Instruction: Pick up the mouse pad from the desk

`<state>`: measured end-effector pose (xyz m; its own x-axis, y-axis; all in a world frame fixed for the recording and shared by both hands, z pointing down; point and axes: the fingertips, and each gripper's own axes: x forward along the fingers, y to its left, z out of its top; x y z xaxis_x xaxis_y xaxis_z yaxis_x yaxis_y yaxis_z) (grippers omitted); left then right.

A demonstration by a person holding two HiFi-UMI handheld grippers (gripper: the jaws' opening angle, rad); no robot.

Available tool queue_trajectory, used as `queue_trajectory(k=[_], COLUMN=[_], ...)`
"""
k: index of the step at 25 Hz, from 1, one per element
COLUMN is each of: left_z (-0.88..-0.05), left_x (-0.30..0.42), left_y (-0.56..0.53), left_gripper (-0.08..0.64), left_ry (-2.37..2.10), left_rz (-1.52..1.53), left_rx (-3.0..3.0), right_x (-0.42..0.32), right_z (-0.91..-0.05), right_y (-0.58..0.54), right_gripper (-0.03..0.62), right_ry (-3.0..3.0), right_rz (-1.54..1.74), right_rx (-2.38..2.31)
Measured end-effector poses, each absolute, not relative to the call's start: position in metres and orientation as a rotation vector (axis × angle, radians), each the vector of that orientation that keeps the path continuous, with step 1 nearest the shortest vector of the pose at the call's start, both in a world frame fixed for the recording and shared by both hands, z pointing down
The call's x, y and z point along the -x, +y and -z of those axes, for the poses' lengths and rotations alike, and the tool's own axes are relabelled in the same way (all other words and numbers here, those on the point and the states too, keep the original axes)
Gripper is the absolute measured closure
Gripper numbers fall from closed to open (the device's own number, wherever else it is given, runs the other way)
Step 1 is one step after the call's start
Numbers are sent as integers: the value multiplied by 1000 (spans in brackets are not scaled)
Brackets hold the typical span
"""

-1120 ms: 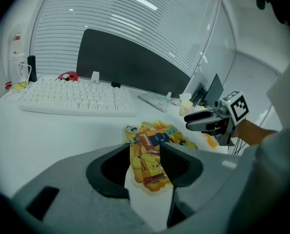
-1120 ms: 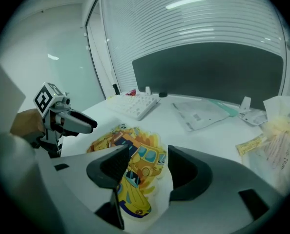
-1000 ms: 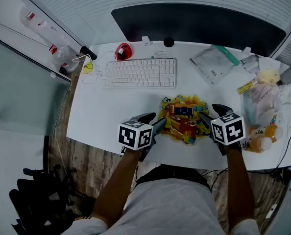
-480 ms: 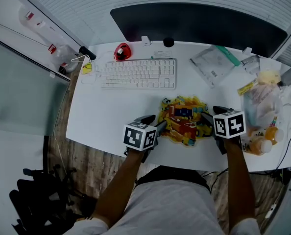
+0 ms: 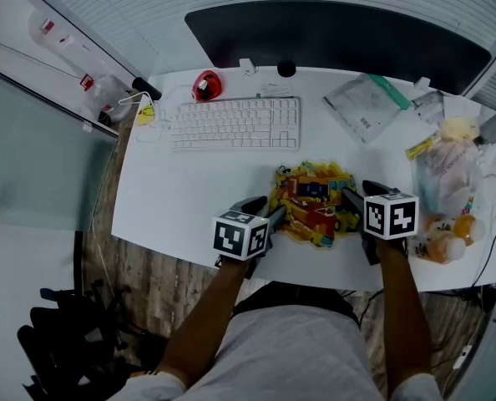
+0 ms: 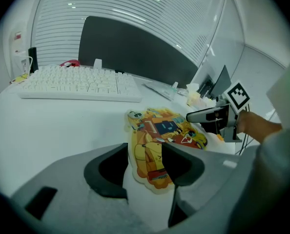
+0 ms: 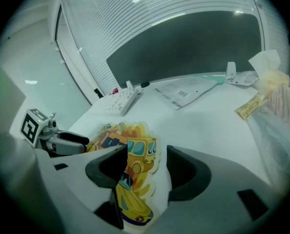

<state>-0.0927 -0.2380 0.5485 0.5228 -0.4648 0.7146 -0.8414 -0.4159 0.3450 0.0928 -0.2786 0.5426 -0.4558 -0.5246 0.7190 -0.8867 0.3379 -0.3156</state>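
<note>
The mouse pad (image 5: pixel 313 200), a flat cut-out shape printed with bright yellow, orange and red cartoon vehicles, lies on the white desk (image 5: pixel 181 199) near its front edge. My left gripper (image 5: pixel 275 215) is at the pad's left edge and stands open. In the left gripper view the mouse pad (image 6: pixel 157 145) lies flat on the desk in the gap of the left gripper (image 6: pixel 145 164). My right gripper (image 5: pixel 349 200) is at the pad's right edge, also open. In the right gripper view the mouse pad (image 7: pixel 135 152) runs under the gap of the right gripper (image 7: pixel 144 168).
A white keyboard (image 5: pixel 235 124) and a red mouse (image 5: pixel 206 86) lie at the back left. A clear packet (image 5: pixel 366 107) is at the back right. Plastic bags with snacks (image 5: pixel 444 186) crowd the right edge. A dark panel (image 5: pixel 340 40) stands behind the desk.
The left gripper has edged slightly right towards the pad. The right gripper's marker cube has rolled more upright. The pad has not moved.
</note>
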Motion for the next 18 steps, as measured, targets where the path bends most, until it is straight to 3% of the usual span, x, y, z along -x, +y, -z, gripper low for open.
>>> queue_trajectory(k=[18], left_z=[-548], left_x=[92], left_y=[-238], left_gripper=[341], left_ry=[-1011], left_rz=[-652], left_rx=[-2094], right_x=[-87], right_z=[-542], right_y=[-277], right_gripper=[362], right_ry=[-2154], right_rz=[-1080], right_rx=[-1271])
